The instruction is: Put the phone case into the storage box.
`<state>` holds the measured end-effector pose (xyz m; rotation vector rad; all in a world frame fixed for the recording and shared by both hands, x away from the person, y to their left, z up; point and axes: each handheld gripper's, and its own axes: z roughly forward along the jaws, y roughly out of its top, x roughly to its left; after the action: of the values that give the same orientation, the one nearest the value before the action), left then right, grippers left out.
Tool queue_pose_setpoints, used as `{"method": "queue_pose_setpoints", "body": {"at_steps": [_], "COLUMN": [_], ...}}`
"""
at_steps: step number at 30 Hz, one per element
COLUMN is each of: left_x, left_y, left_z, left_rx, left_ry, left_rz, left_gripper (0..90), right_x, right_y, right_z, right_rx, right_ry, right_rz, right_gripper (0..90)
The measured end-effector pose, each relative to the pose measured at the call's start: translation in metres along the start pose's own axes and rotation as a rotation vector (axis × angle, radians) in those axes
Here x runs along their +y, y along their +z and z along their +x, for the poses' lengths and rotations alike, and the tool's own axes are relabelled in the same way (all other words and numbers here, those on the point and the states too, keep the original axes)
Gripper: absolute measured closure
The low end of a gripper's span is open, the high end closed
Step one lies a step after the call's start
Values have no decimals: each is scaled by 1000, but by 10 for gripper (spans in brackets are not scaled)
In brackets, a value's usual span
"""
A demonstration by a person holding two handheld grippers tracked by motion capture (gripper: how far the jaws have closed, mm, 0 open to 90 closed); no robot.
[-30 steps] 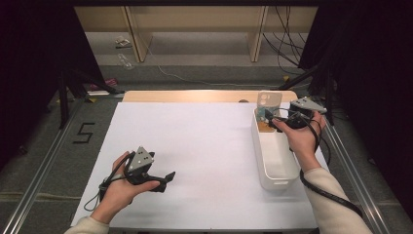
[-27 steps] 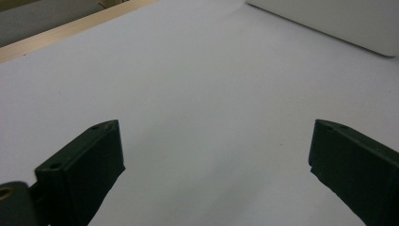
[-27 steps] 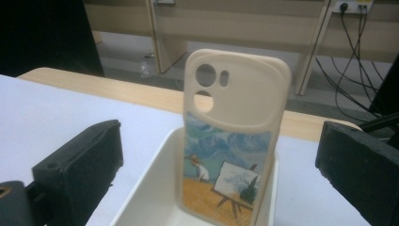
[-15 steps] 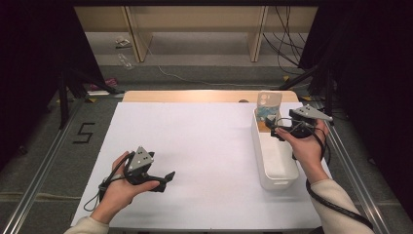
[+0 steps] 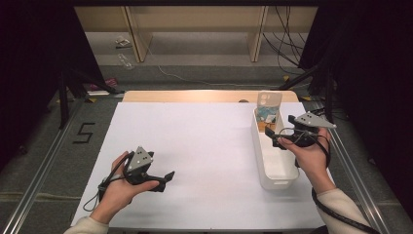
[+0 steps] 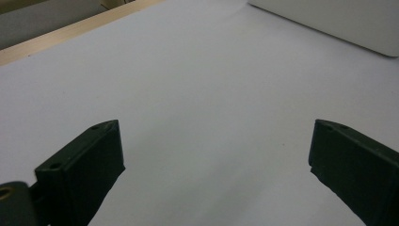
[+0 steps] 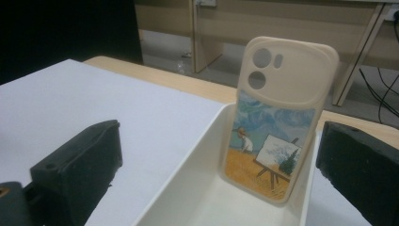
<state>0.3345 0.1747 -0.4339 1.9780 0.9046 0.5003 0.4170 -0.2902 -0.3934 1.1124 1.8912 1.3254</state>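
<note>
Surface: white table top [image 5: 209, 146] with a wooden far edge, dark floor around it.
Bin: long white bin [image 5: 272, 168] at the table's right side.
Phone case: cream phone case [image 7: 277, 122] with a painted field scene, upright, leaning against the bin's far end.
Right gripper: right gripper [image 5: 273, 136] over the bin, jaws wide apart, empty, case beyond them.
Left gripper: left gripper [image 5: 165, 178] low over bare table at near left, jaws spread, holding nothing.

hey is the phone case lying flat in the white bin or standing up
Standing up. The phone case sits in the white bin at its far end, leaning against the end wall, camera cutouts on top, its upper part rising above the rim.
</note>
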Motion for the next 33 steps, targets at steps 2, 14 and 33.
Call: {"method": "queue_pose_setpoints", "body": {"at_steps": [2, 14, 33], "left_x": [0, 0, 0], "left_y": [0, 0, -2], "left_z": [0, 0, 0], "left_rx": [0, 1, 3], "left_ry": [0, 0, 6], "left_rz": [0, 1, -5], "left_gripper": [29, 29, 28], "right_x": [0, 2, -6], "right_y": [-2, -11, -30], "right_z": [1, 8, 14], "right_rx": [11, 44, 132], "right_ry": [-4, -24, -65], "right_rz": [-5, -11, -8], "right_gripper": [13, 15, 43]}}
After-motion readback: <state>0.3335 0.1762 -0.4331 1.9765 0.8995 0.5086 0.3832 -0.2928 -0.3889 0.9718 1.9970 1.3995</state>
